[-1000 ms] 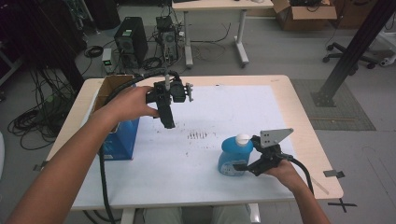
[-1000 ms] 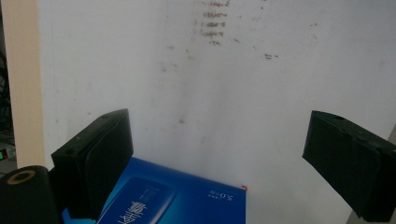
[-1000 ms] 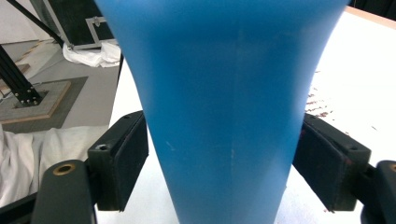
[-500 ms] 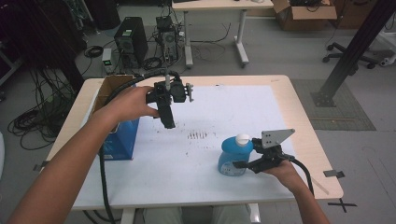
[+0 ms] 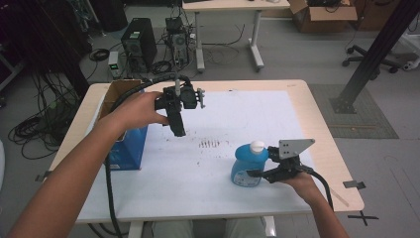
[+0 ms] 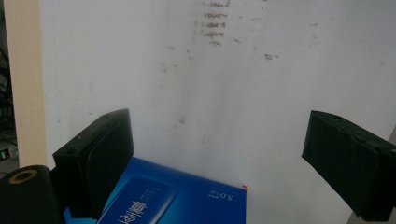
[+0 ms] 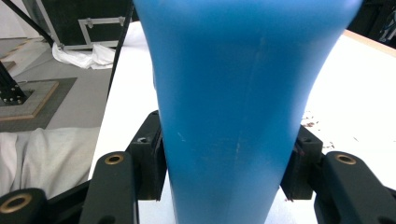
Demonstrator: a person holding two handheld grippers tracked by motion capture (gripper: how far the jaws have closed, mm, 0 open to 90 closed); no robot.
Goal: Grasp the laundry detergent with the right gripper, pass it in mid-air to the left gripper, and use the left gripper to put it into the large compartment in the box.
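Since the earlier frames the only change is at the right gripper (image 5: 255, 173): its jaws have just been closing, and they now clamp the blue detergent bottle (image 5: 247, 166) from both sides. Both hands hold their places. In the right gripper view the black pads (image 7: 152, 158) press flat against the blue plastic (the bottle's body rises from between them).

The bottle stands upright with its white cap (image 5: 257, 146) on top, on the white sheet (image 5: 237, 114) that covers the wooden table (image 5: 327, 134). It sits toward the sheet's near right corner, closer to the near edge than to the far one. Just beyond it, near the sheet's middle, lies a patch of dark smudges (image 5: 209, 144).

The left gripper (image 5: 177, 130) hangs above the sheet's left half, pointing down, held by the person's left hand (image 5: 136, 109). Its jaws stand wide apart with nothing between them; the left gripper view shows bare sheet in the gap and a corner of the blue box (image 6: 187, 200) below.

That blue box (image 5: 128, 148) stands at the table's left edge, with an open cardboard box (image 5: 119, 91) right behind it toward the far left corner.
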